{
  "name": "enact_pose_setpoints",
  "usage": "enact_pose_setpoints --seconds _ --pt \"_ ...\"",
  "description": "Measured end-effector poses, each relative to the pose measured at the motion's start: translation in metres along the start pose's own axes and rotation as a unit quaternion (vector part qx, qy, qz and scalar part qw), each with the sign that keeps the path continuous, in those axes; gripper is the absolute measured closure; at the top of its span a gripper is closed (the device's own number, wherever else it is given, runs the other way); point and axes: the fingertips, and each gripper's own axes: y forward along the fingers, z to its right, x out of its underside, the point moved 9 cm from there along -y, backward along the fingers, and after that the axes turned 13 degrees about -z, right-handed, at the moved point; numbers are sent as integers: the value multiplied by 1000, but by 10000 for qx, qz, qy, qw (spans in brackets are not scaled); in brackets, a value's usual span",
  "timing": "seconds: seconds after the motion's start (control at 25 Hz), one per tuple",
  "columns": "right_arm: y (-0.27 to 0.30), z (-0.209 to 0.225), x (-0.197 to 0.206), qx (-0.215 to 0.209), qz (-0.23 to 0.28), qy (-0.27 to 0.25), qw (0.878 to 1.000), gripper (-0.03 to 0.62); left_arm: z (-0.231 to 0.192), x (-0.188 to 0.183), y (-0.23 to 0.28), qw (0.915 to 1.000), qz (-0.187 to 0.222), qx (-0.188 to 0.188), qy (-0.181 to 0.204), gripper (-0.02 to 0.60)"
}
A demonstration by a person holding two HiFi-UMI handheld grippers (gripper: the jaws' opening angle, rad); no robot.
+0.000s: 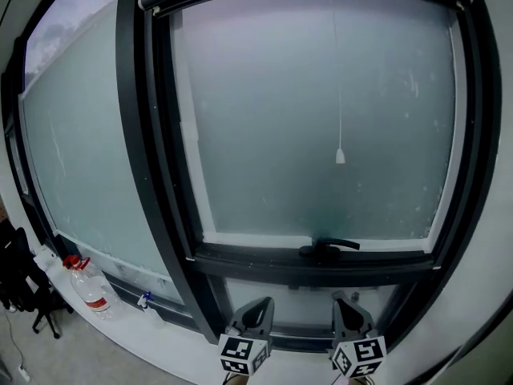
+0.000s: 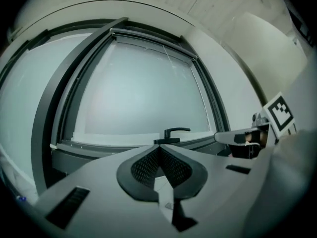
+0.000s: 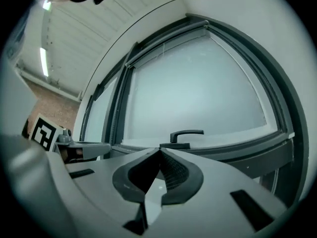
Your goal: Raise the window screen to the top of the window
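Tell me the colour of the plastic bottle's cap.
Red: the cap on the clear plastic bottle, best in the head view.

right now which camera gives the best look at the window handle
The right gripper view: the window handle stands side-on against the pale pane, with lever and base both clear. The left gripper view shows the handle side-on too, but smaller. The head view shows it from above, small and dark against the dark frame.
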Motion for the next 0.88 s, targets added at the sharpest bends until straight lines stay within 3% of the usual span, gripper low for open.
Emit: enact_pose_setpoints --seconds 0.12,0.4,0.88 --pt "-14 -1 9 127 -22 -53 9999 588 12 5 -7 9994 -56 118 -313 579" --pt "-38 -31 25 245 -24 753 9969 588 15 22 -43 10000 -25 7 -49 579" --pt "-130 -186 8 398 126 530 9977 588 -2 10 -197 9976 459 501 -118 578"
